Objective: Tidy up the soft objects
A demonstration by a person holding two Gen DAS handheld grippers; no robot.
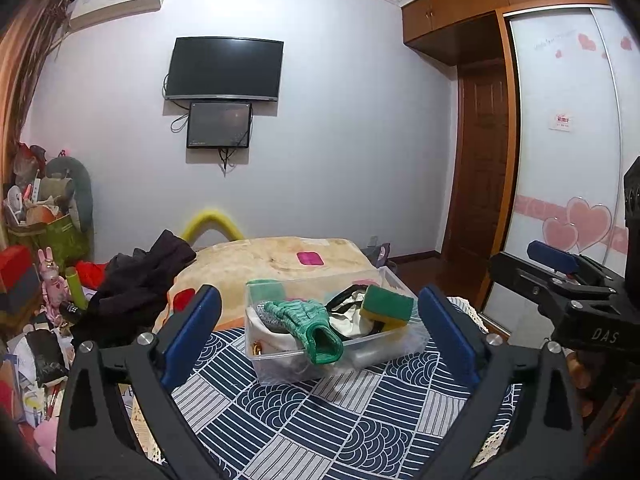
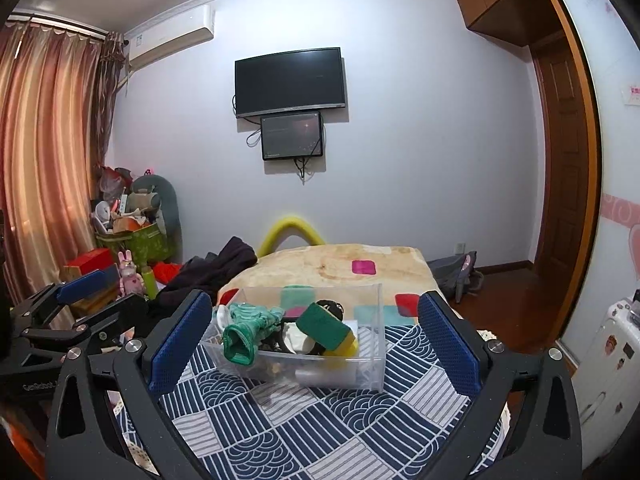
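A clear plastic bin (image 1: 280,368) (image 2: 368,360) stands on a blue and white patterned cloth (image 1: 320,420) (image 2: 320,432). In it lie a green knitted glove (image 1: 316,328) (image 2: 248,332), a green and yellow sponge (image 1: 386,306) (image 2: 328,330), a white bag with black straps (image 1: 352,320) and a grey scrubber (image 1: 266,312). My left gripper (image 1: 320,332) is open and empty, just in front of the bin. My right gripper (image 2: 316,340) is open and empty, also in front of the bin; it shows at the right of the left wrist view (image 1: 560,272).
Behind the bin is a bed with a beige blanket (image 1: 280,256) (image 2: 340,264). Dark clothes (image 1: 140,280) (image 2: 216,268) lie at its left. Clutter, boxes and a pink rabbit toy (image 1: 50,280) fill the left side. A wardrobe (image 1: 560,140) and door stand at the right.
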